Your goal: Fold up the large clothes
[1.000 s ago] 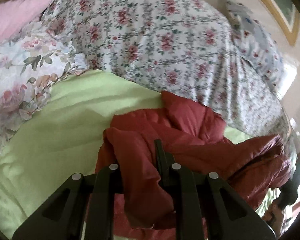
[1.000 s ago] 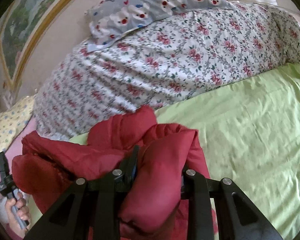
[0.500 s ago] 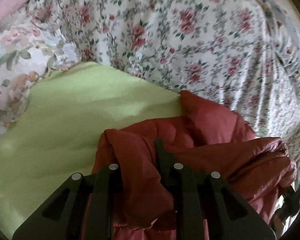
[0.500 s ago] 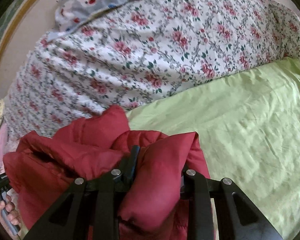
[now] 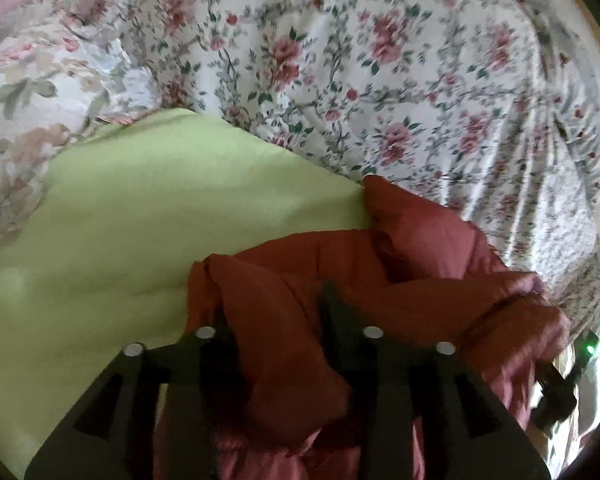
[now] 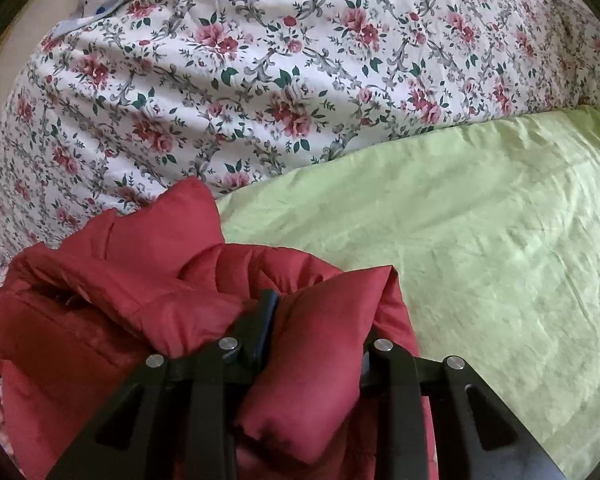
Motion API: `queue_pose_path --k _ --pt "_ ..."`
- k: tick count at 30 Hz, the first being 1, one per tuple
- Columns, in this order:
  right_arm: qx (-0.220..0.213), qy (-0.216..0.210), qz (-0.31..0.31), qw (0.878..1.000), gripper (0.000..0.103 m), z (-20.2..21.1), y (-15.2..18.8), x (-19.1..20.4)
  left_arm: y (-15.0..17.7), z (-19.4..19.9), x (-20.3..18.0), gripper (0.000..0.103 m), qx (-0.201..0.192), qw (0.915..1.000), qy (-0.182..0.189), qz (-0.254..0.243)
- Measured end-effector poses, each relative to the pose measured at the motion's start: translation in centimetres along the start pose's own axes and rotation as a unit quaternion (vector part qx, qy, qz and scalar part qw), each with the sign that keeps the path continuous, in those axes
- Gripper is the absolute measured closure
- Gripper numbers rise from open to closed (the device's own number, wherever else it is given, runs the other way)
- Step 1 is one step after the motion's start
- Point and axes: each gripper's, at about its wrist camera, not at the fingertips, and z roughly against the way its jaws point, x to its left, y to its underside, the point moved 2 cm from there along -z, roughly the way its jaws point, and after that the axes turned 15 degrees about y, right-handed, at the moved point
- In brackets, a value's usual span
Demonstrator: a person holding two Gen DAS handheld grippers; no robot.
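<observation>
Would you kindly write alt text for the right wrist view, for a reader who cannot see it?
The right gripper is shut on a bunched fold of a red puffy jacket, held over a light green sheet. Behind them rises a rose-patterned quilt.

- Puffy red quilted jacket (image 6: 148,300): smooth, faintly shiny cloth.
- Light green bedsheet (image 6: 480,240): matt, creased cloth.
- Rose-print white quilt (image 5: 380,80): soft matt cloth.
- Black grippers: matt plastic.
</observation>
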Motion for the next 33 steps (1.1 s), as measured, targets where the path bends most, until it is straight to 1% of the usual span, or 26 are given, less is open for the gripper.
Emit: queue_pose_path --k 2,5,7,9,10,12,13,15,16,17,18,19,21,22,24,25,26,27,28,29,30,31,32,33 --pt "0.000 -0.001 -0.001 1.000 0.076 0.0 0.0 0.0 0.6 2.0 -0.6 0.059 -0.011 0.9999 -0.003 -0.012" --pt "0.002 -0.001 -0.004 1.000 0.076 -0.1 0.0 -0.1 1.7 5.2 -1.9 0.059 -0.022 0.9991 0.004 -0.035" --pt "0.003 0.000 -0.005 1.000 0.076 -0.1 -0.1 -0.1 2.7 6.9 -3.1 0.059 -0.018 0.9983 0.020 -0.052" --pt "0.005 0.002 -0.005 1.000 0.076 -0.2 -0.2 0.0 3.9 7.7 -4.6 0.059 -0.003 0.9969 0.029 -0.073" --pt "0.006 0.002 -0.005 1.000 0.076 -0.2 -0.2 0.0 4.2 7.4 -5.3 0.059 0.006 0.9961 0.036 -0.080" --pt "0.007 0.003 -0.007 1.000 0.075 -0.2 -0.3 0.0 5.7 6.6 -6.8 0.059 0.037 0.9927 0.060 -0.098" --pt "0.007 0.004 -0.007 1.000 0.075 -0.2 -0.3 0.1 6.4 6.3 -7.3 0.059 0.045 0.9914 0.062 -0.106" --pt "0.009 0.005 -0.006 1.000 0.075 0.0 -0.4 0.1 7.7 4.7 -8.1 0.059 0.066 0.9885 0.048 -0.128" --pt "0.010 0.005 -0.007 1.000 0.074 0.2 -0.4 0.1 8.3 3.5 -8.3 0.059 0.075 0.9873 0.031 -0.136" --pt "0.012 0.004 -0.008 1.000 0.071 0.6 -0.5 0.0 8.6 2.5 -8.3 0.059 0.080 0.9862 0.016 -0.144" --pt "0.012 0.004 -0.010 1.000 0.069 1.0 -0.6 -0.1 8.8 1.3 -8.2 0.055 0.085 0.9845 -0.005 -0.153" --pt "0.010 0.003 -0.014 1.000 0.067 1.8 -0.7 -0.3 8.8 0.7 -8.0 0.055 0.088 0.9844 -0.012 -0.152" --pt "-0.004 0.001 -0.020 1.000 0.056 3.9 -0.7 -0.7 8.7 0.0 -7.4 0.055 0.089 0.9856 -0.013 -0.144" --pt "-0.017 0.001 -0.019 1.000 0.053 5.3 -0.6 -0.9 8.5 -0.1 -7.4 0.055 0.087 0.9858 -0.015 -0.143" --pt "-0.053 0.001 -0.013 0.999 0.037 8.5 -0.1 -1.3 8.2 -0.3 -7.4 0.055 0.085 0.9862 -0.017 -0.141" --pt "-0.065 -0.002 -0.011 0.998 0.034 9.6 0.1 -1.3 8.0 -0.5 -7.3 0.055 0.084 0.9859 -0.019 -0.143" --pt "-0.078 -0.008 -0.004 0.997 0.029 10.8 0.5 -1.1 8.2 -0.5 -7.5 0.055 0.083 0.9856 -0.021 -0.146" --pt "-0.091 -0.017 0.011 0.996 0.027 12.2 1.2 -0.4 8.2 -0.6 -7.5 0.054 0.083 0.9852 -0.023 -0.148" --pt "-0.092 -0.025 0.025 0.995 0.027 12.8 1.6 0.2 8.2 -0.6 -7.3 0.054 0.083 0.9850 -0.025 -0.150" --pt "-0.087 -0.041 0.053 0.994 0.024 13.2 2.2 1.6 8.2 -0.7 -7.3 0.054 0.083 0.9847 -0.026 -0.151" --pt "-0.067 -0.064 0.096 0.991 0.023 13.1 3.1 3.5 8.0 -0.7 -7.3 0.054 0.083 0.9845 -0.027 -0.152" --pt "-0.050 -0.078 0.124 0.988 0.023 12.8 3.6 4.7 8.0 -0.7 -7.3 0.054 0.084 0.9843 -0.027 -0.153" --pt "-0.026 -0.096 0.159 0.982 0.024 12.1 4.4 6.3 7.9 -0.6 -7.3 0.054 0.085 0.9840 -0.026 -0.154" --pt "-0.012 -0.100 0.180 0.979 0.024 11.5 4.8 7.3 7.6 -0.4 -7.1 0.055 0.085 0.9840 -0.024 -0.154"
